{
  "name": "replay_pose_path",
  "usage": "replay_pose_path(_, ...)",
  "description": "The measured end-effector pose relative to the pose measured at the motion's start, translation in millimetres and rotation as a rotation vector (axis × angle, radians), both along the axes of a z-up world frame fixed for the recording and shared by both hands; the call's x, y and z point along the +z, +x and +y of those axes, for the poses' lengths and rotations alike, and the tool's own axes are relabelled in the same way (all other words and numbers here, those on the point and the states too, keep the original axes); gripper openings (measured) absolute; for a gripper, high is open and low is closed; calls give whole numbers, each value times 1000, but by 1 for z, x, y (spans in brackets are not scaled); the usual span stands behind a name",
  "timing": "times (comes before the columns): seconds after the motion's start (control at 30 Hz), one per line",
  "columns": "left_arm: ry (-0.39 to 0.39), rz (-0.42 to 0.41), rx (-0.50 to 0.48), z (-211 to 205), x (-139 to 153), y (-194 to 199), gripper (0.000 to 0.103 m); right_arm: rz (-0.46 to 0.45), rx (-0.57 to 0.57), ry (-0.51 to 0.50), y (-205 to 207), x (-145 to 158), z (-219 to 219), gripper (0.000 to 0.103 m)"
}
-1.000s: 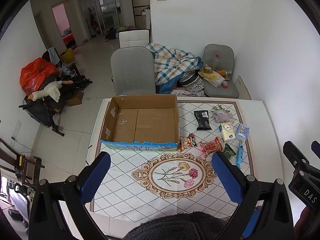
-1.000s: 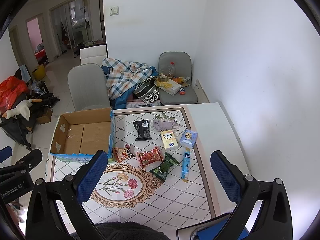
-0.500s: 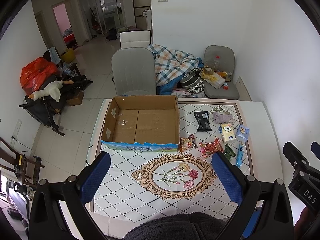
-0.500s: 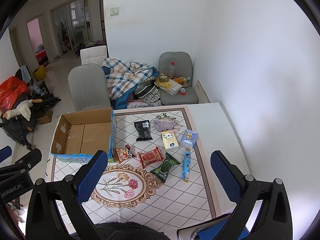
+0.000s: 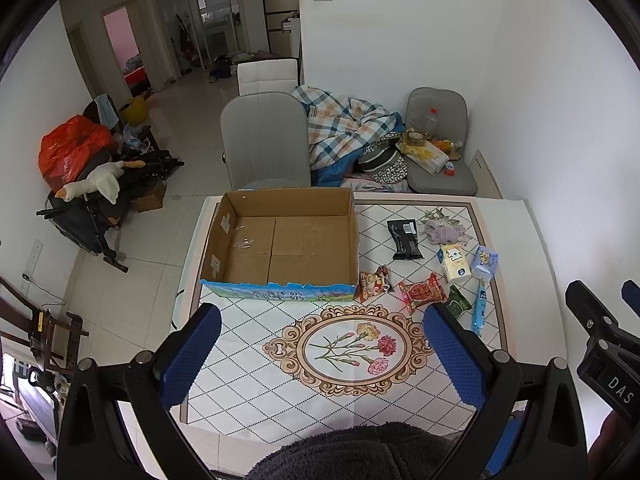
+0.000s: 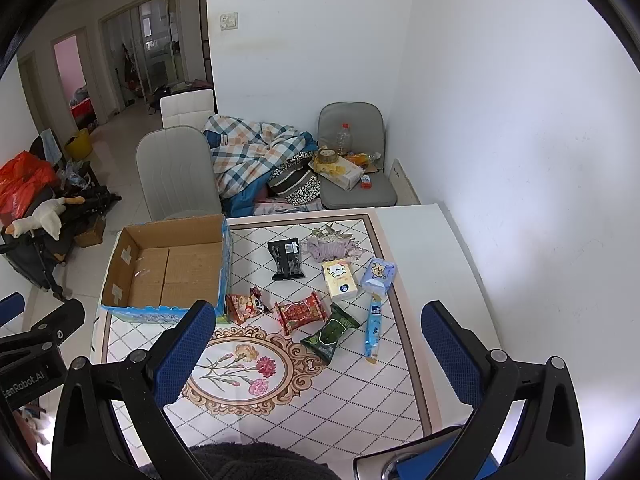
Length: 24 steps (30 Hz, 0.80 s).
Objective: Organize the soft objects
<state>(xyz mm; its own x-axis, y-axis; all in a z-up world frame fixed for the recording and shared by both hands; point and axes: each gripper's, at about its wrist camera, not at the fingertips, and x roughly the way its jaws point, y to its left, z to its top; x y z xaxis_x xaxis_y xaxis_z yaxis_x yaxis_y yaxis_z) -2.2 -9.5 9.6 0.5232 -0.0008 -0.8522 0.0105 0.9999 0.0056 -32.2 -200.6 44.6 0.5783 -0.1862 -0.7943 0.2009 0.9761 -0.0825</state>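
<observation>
An open, empty cardboard box [image 5: 280, 240] [image 6: 168, 268] sits on the table's left half. To its right lie several soft packets: a black pouch [image 6: 286, 259], a purple cloth [image 6: 330, 249], a yellow tissue pack [image 6: 339, 280], a blue tissue pack [image 6: 378, 275], a cartoon snack bag [image 6: 244, 306], a red snack bag [image 6: 300, 312], a green packet [image 6: 331, 332] and a blue tube [image 6: 374, 330]. My left gripper [image 5: 320, 354] is open and empty, high above the table's front. My right gripper [image 6: 316, 354] is open and empty, above the front right.
The table [image 5: 516, 248] has a patterned cloth with a flower medallion [image 5: 352, 350]. A grey chair [image 5: 264, 144] stands behind the box. A second chair [image 5: 438, 136] with clutter and a plaid blanket [image 5: 344, 128] stand by the wall. The white wall is close on the right.
Both views have shifted only slightly; the grippers stay open and nothing on the table has moved.
</observation>
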Motion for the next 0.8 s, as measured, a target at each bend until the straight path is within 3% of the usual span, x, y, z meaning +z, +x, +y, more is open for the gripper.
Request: replay_pose_path(0.8, 11, -8, -13, -2, -4, 0, 103, -4, 7, 3, 0, 3, 0, 103)
